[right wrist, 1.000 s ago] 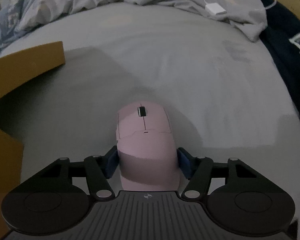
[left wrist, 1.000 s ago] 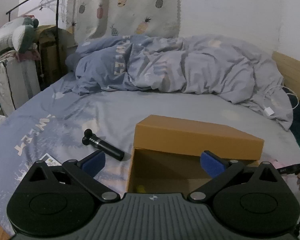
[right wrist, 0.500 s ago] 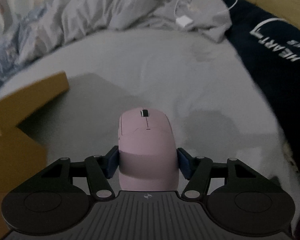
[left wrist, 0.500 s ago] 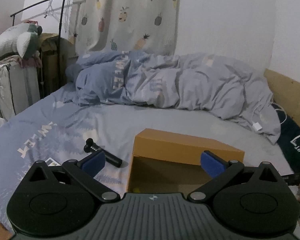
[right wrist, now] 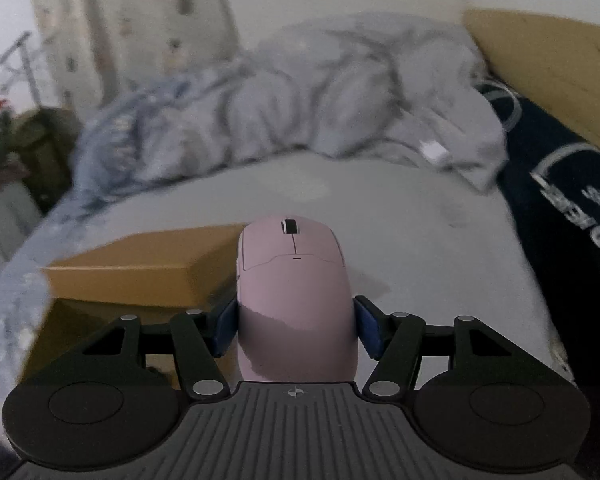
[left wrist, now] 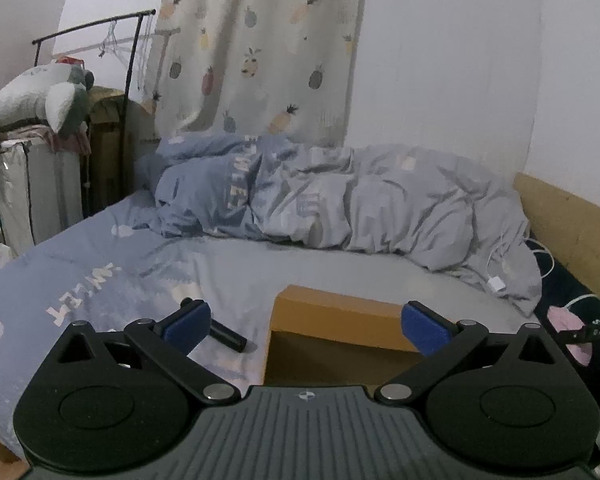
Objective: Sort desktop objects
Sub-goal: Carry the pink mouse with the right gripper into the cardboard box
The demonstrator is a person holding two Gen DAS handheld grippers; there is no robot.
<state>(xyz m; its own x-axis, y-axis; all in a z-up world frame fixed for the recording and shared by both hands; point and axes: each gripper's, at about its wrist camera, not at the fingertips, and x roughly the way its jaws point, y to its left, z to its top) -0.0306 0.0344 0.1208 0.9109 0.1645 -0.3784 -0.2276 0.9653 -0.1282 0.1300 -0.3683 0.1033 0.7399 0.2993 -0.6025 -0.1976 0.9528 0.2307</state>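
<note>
right claw (right wrist: pixel 296 328) clenched on pink mouse (right wrist: pixel 294 280) | left claw (left wrist: pixel 304 326) released, idle | cardboard box (right wrist: pixel 140 268) at 9 o'clock | risk: smooth shell slipping from pads, missing box

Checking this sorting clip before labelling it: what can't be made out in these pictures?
- Cardboard box interior: left wrist view, hidden by the left gripper body.
- Black cylinder: partly behind a blue pad; its identity is unclear.
- Pink mouse underside: hidden in the right gripper.
- Right wrist background: blurred.

pale pink computer mouse (right wrist: pixel 296 280), tan cardboard box (left wrist: pixel 336 312), blue-grey lettered bedsheet (left wrist: pixel 100 280), cream pineapple-print curtain (left wrist: pixel 256 48), blue gripper pads (left wrist: pixel 424 330), black cylindrical tool (left wrist: pixel 226 334)
</note>
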